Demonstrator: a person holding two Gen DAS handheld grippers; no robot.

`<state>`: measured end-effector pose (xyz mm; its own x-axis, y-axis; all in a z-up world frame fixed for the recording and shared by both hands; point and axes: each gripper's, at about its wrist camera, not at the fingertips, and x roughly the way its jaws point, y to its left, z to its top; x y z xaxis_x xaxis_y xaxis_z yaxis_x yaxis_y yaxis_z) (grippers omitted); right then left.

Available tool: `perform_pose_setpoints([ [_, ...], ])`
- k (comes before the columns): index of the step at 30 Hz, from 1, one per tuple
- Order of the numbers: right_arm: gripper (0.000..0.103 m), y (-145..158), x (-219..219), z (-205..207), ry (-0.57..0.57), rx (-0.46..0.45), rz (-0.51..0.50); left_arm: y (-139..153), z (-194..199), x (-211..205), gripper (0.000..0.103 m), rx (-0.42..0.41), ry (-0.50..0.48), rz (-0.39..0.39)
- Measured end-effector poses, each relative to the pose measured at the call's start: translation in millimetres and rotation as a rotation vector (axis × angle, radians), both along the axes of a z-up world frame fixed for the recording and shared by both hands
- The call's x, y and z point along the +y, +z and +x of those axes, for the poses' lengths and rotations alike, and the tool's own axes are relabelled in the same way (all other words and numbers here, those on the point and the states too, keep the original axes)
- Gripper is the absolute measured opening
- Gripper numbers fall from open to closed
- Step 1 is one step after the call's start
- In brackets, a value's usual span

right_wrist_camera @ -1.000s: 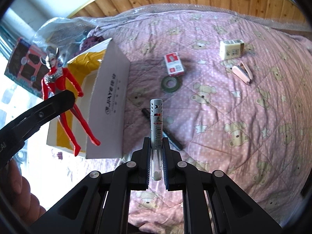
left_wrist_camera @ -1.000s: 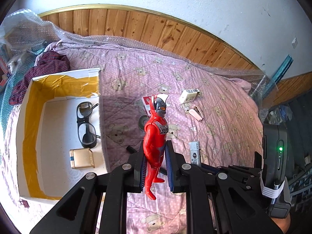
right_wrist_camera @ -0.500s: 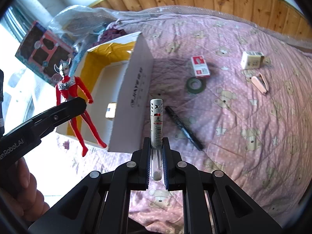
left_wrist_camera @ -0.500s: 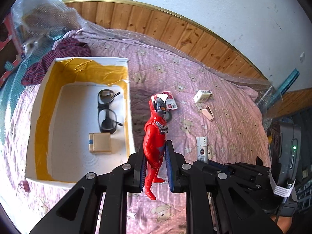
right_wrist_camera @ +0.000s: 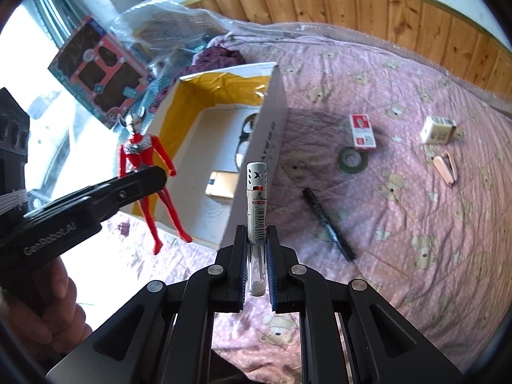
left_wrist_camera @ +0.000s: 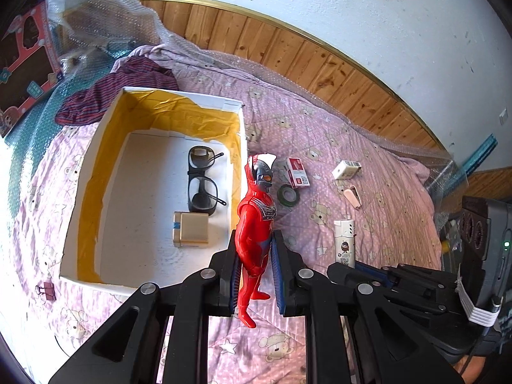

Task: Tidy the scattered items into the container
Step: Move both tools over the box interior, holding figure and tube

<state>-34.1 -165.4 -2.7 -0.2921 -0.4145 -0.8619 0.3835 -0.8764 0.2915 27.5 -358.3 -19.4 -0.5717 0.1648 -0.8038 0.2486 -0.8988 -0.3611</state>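
Both are up in the air near the open white cardboard box w/ yellow lining (left_wrist_camera: 160,121) on the bed, prob. to drop in: left tongs (left_wrist_camera: 255,272) squeezed on the red plastic hero toy (left_wrist_camera: 254,224), right tongs (right_wrist_camera: 257,262) squeezed on the white tube w/ barcode (right_wrist_camera: 256,198).

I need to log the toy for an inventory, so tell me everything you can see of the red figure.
The red figure looks like glossy moulded plastic: a red body with silver chest markings, a silver face and a horned head. It is upright and off the bedspread, clamped at the hips and thighs between the left gripper pads, legs dangling below. It hangs beside the near right corner of the white box, not yet inside. Nothing else touches it.
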Motion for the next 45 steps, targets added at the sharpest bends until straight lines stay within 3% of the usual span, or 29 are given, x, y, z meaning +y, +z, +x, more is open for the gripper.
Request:
perform_pose_setpoints([
  [13,0.012,23,-40,0,0.119,0.052,-0.012,-2,17,-35,0.018,-0.007,0.095,0.005],
  [34,0.012,23,-95,-18,0.238,0.035,-0.013,-6,21,-75,0.018,-0.004,0.18,0.019],
  [45,0.012,16,-118,-37,0.248,0.011,-0.025,-19,11,-93,0.018,-0.066,0.199,0.003],
])
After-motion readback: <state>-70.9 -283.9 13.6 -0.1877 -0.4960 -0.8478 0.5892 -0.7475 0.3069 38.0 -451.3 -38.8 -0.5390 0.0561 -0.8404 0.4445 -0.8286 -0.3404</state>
